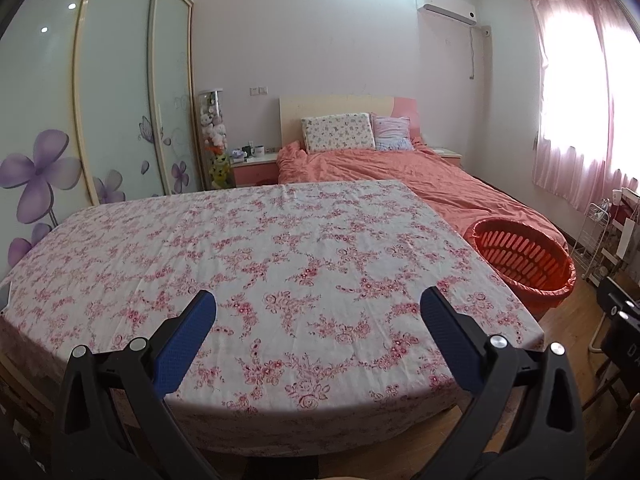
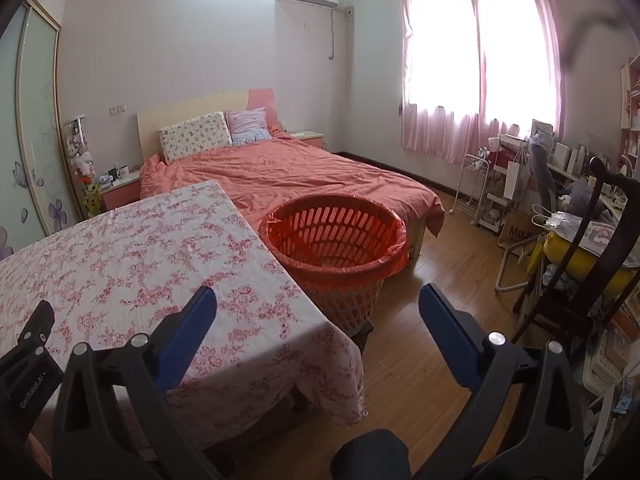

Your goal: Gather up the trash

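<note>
A table with a white and pink floral cloth (image 1: 260, 264) fills the left wrist view; I see no trash on it. It also shows in the right wrist view (image 2: 132, 264). A red slatted bin with a red liner (image 2: 334, 238) stands on the floor at the table's right side, between table and bed, and shows in the left wrist view (image 1: 524, 258). My left gripper (image 1: 318, 308) is open and empty above the table's near edge. My right gripper (image 2: 318, 306) is open and empty over the table's right corner, short of the bin.
A bed with an orange-pink cover (image 2: 288, 176) lies behind the table. Sliding wardrobe doors (image 1: 116, 100) line the left wall. A dark wooden chair (image 2: 592, 264), a white rack (image 2: 476, 188) and a cluttered desk stand at the right. Wooden floor (image 2: 436, 280) lies beside the bin.
</note>
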Available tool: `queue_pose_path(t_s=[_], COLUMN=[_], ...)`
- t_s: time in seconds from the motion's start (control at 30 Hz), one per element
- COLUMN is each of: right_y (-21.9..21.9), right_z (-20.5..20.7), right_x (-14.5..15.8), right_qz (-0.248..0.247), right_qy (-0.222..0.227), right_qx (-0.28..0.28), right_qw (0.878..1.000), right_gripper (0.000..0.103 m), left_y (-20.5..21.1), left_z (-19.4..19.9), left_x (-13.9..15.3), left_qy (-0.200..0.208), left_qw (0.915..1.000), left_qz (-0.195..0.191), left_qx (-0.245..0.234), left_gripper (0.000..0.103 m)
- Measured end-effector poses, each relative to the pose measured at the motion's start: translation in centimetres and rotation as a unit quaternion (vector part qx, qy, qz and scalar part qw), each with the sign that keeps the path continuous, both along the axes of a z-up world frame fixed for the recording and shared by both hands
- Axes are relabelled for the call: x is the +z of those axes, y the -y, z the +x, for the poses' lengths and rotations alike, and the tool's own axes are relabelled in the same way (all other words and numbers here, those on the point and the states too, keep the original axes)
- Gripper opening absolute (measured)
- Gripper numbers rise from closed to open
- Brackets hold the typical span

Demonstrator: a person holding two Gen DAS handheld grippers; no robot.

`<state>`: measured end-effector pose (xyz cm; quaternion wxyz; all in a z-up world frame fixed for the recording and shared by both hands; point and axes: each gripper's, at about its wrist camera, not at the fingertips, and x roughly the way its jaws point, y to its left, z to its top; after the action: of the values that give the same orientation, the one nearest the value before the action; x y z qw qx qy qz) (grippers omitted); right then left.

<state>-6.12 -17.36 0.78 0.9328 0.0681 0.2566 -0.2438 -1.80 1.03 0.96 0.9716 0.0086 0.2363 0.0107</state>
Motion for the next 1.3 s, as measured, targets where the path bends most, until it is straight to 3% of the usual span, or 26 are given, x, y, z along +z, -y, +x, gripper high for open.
queue_pose_path(t_s=[0.5, 1.3], right_y=[-0.3, -0.4], right_z=[0.0, -0.4], right_x=[0.1, 0.6], right_qz=[-0.01, -0.011], right_qy=[-0.012, -0.005], right_qx=[-0.004, 0.001], right_qw=[1.0, 1.0], right_gripper=[0.099, 0.099], left_y=[0.2, 0.1], left_z=[0.0, -0.5], left_x=[0.4, 1.3], left_qy=[-0.01, 0.007], left_qw=[0.9999, 1.0], left_qz=[0.002, -0.002], left_qx=[0.004, 0.004], left_gripper=[0.101, 0.101])
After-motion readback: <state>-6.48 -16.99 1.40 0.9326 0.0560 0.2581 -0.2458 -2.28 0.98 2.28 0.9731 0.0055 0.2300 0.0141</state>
